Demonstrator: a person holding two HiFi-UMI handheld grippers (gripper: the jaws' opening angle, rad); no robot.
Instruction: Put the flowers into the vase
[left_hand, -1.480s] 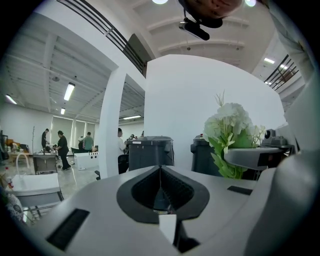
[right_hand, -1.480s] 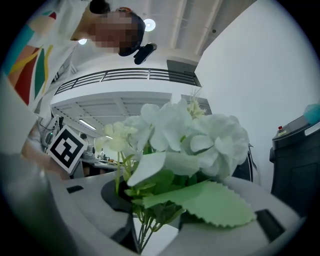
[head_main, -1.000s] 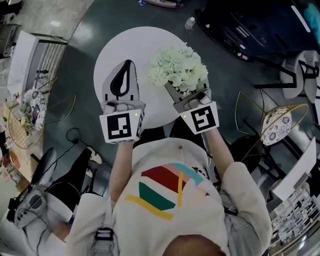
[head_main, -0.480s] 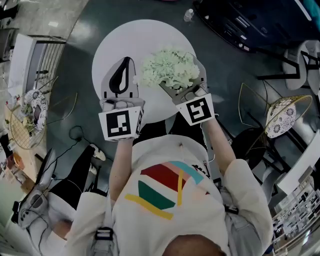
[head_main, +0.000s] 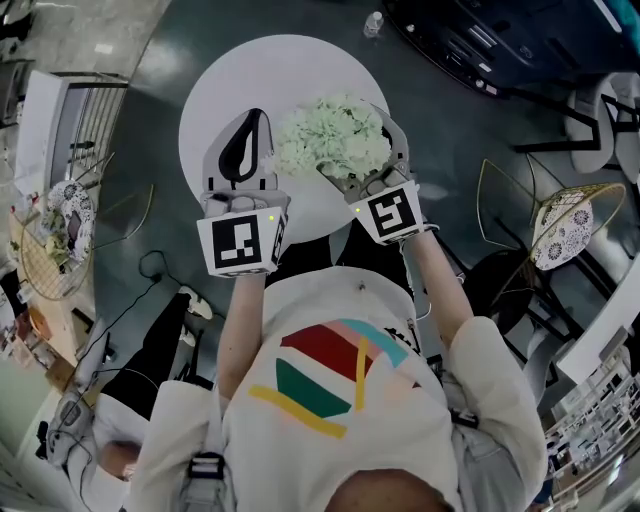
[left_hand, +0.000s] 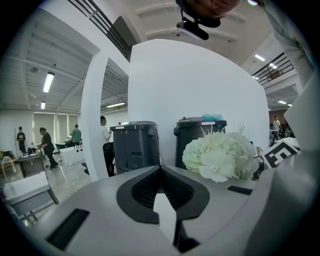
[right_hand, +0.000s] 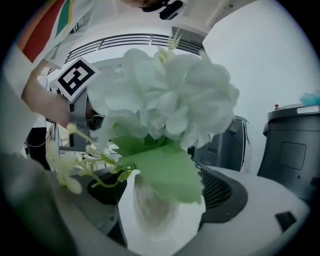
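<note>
A bunch of pale green-white flowers (head_main: 335, 140) stands over the round white table (head_main: 210, 100); its blooms hide the vase in the head view. The right gripper view shows the flowers (right_hand: 165, 100) with their stems in a clear glass vase (right_hand: 150, 205). My right gripper (right_hand: 160, 185) has just been opening its jaws; they now stand wide either side of the vase, pads clear of the glass. In the head view this gripper (head_main: 350, 150) sits under the blooms. My left gripper (head_main: 256, 116) stays left of the flowers (left_hand: 220, 155), its fingertips together (left_hand: 160, 170) on nothing.
A small water bottle (head_main: 372, 22) lies on the floor beyond the table. Gold wire chairs stand at right (head_main: 555, 235) and left (head_main: 60, 215). Two dark bins (left_hand: 136, 145) (left_hand: 197, 135) and a white pillar (left_hand: 95, 115) are behind the table, with people far off.
My right gripper has come down with the flowers, and its jaws have spread wide apart around them. The left gripper has stayed where it was.
</note>
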